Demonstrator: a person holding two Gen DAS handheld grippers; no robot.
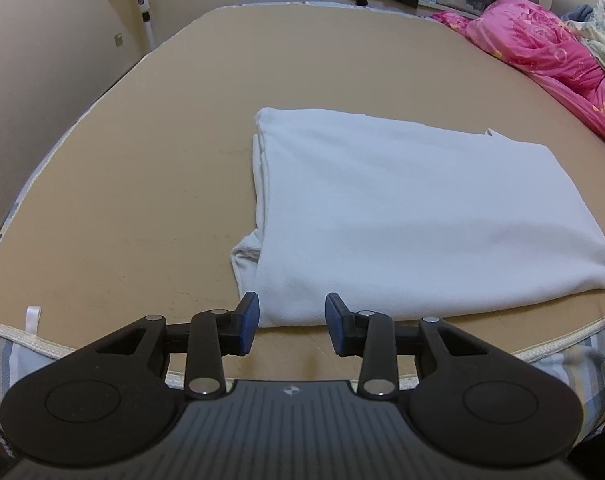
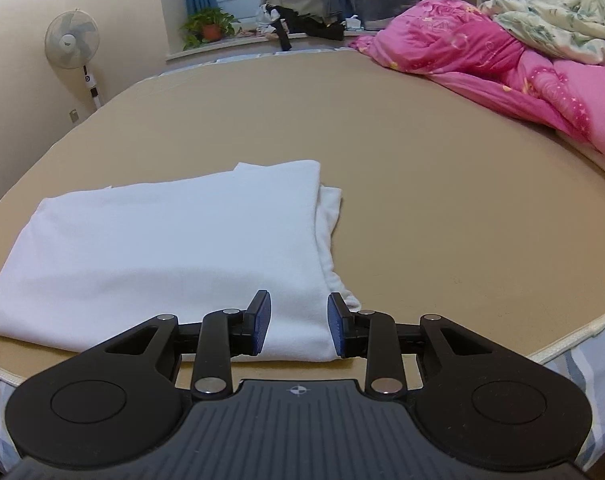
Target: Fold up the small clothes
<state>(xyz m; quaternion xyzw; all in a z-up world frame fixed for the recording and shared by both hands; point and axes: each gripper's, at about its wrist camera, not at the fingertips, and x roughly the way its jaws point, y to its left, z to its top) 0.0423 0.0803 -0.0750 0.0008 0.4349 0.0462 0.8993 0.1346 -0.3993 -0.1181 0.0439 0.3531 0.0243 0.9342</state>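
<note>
Both grippers parted, empty, just short of folded white garment (image 1: 402,208).

soft matt white cloth (image 1: 402,208) lies on a smooth tan mattress (image 1: 142,200) (woven piping edge); pink quilt (image 2: 502,64) faintly glossy.

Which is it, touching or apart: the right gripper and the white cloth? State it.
Cannot tell. In the right wrist view the right gripper stands open over the white cloth's near edge, pads not pinching it, but any gap underneath is hidden.
</note>
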